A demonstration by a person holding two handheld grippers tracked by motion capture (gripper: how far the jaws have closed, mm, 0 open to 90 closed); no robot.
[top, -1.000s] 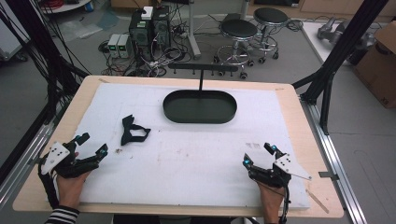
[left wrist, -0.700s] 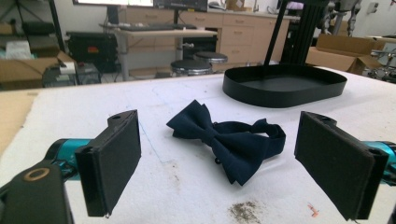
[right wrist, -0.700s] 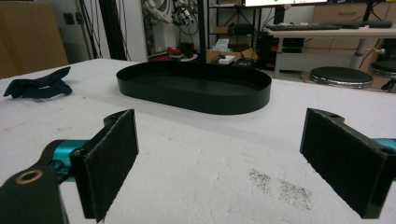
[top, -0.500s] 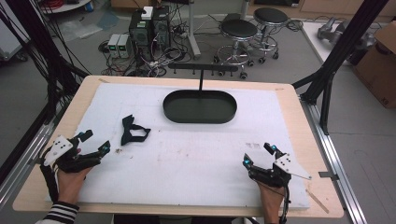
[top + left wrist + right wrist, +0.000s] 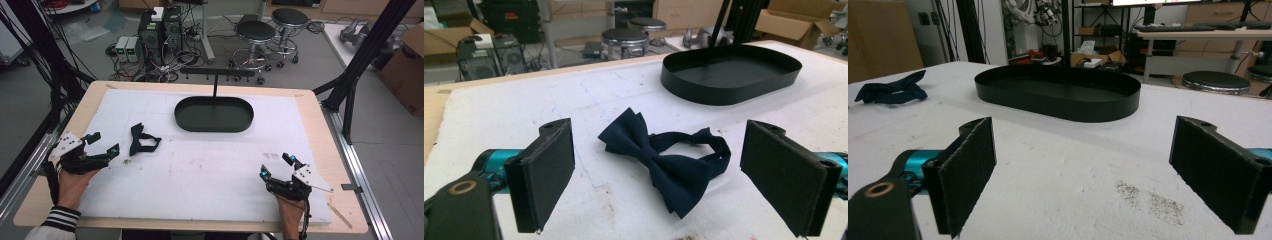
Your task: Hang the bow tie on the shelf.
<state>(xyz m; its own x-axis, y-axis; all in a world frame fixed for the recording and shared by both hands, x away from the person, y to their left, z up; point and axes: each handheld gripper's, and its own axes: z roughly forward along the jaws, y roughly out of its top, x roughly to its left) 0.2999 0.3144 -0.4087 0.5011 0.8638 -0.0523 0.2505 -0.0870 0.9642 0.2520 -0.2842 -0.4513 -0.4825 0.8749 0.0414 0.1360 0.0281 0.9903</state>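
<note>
A dark navy cloth bow tie (image 5: 669, 162) lies flat on the rough white foam mat (image 5: 210, 165), just ahead of the left gripper (image 5: 102, 145), whose padded black jaws stand wide apart. The left gripper view shows its folded fabric and looped strap. Beyond sits a smooth oval black tray (image 5: 214, 114). The right gripper (image 5: 276, 166), jaws apart, rests well away.

navy bow tie (image 5: 664, 160) flat on white mat, between wide-apart jaws, black tray (image 5: 730, 72) beyond
</note>
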